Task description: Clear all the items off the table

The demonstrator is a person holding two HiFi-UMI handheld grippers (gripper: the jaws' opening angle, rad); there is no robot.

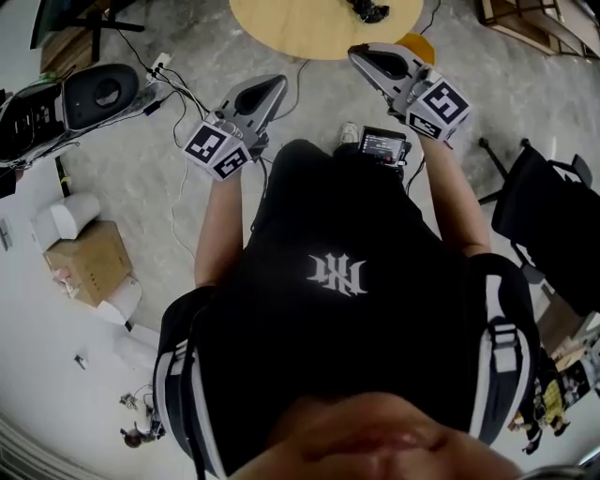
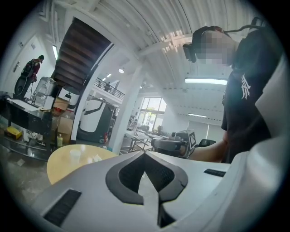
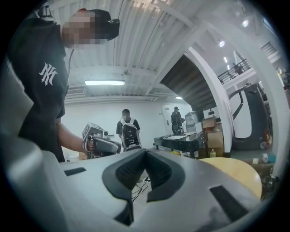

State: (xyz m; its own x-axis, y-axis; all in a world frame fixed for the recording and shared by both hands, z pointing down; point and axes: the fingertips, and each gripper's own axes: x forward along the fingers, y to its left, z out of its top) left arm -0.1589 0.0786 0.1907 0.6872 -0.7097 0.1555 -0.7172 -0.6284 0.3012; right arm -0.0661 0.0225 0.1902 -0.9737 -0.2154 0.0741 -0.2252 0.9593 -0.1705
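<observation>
Up at twelve o'clock in the head view, the round wooden tabletop (image 1: 309, 33) is sitting ahead of the person, with a small dark object (image 1: 367, 11) lying on it, too small to name. The left gripper view is picking up more on it: a white cup (image 2: 74, 155) and some white crumpled bits (image 2: 94, 158) just beside it, all well apart from both grippers.

At three o'clock a black chair (image 1: 548, 202) is standing near the right elbow. At nine o'clock a cardboard box (image 1: 89, 262) and a white roll (image 1: 75, 214) are sitting apart from the left arm, and at ten o'clock a black case (image 1: 98, 94) is lying with cables (image 1: 173, 89) trailing across the floor.

Both forearms are reaching forward from the body. The left gripper (image 1: 274, 87) is pointing toward one o'clock and the right gripper (image 1: 361, 54) toward eleven, so the noses are angling at each other. The left fingers (image 2: 127, 172) are pressed together with nothing between them, and the right fingers (image 3: 124, 172) are showing the same, tips meeting.

The left gripper is hanging short of the tabletop's near rim. The right tip is lining up with that rim, though I can't tell if it is over it. Open floor is showing between the two grippers.
</observation>
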